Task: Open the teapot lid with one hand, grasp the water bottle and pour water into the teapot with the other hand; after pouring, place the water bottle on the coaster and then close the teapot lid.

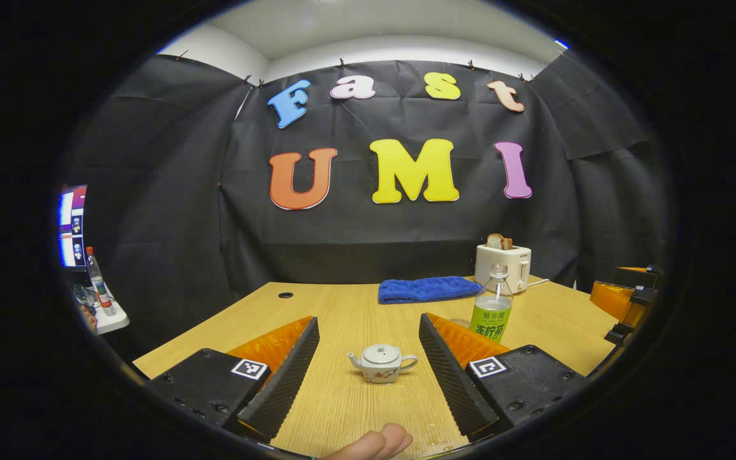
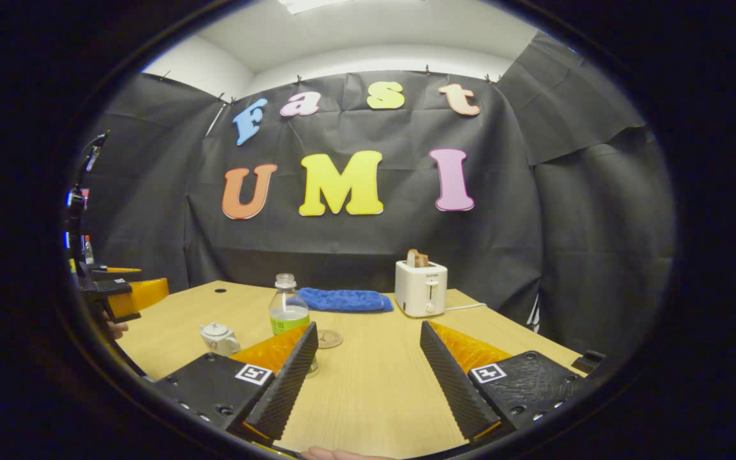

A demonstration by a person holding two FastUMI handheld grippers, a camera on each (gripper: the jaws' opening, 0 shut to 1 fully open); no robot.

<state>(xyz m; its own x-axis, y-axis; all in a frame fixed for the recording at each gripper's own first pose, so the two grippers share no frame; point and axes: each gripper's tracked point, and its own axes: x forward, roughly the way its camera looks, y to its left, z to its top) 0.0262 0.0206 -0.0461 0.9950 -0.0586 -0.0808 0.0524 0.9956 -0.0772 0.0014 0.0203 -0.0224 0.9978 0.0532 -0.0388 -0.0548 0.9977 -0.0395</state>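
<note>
Wood-grain tabletop (image 1: 355, 396) runs from the cameras to the black cloth wall at the back. Nearest in the left gripper view, the left gripper (image 1: 368, 367) hangs low over the table with its fingers spread wide, gripping nothing; a fingertip of the person's hand (image 1: 374, 444) shows at the bottom edge. Between those fingers and a little beyond them sits the small white teapot (image 1: 382, 363), lid on, spout pointing left in this view. Just beyond the right-hand finger stands the water bottle (image 1: 492, 310), upright, uncapped, with a green label. In the right gripper view, the right gripper (image 2: 368, 367) is likewise wide apart and empty over bare wood; the bottle stands partly behind its left-hand finger, and the round coaster (image 2: 329, 338) lies just beside the bottle. Farther back lie a folded blue towel (image 1: 429, 289) and a white toaster (image 2: 421, 288) with bread in its slot, near the wall.
</note>
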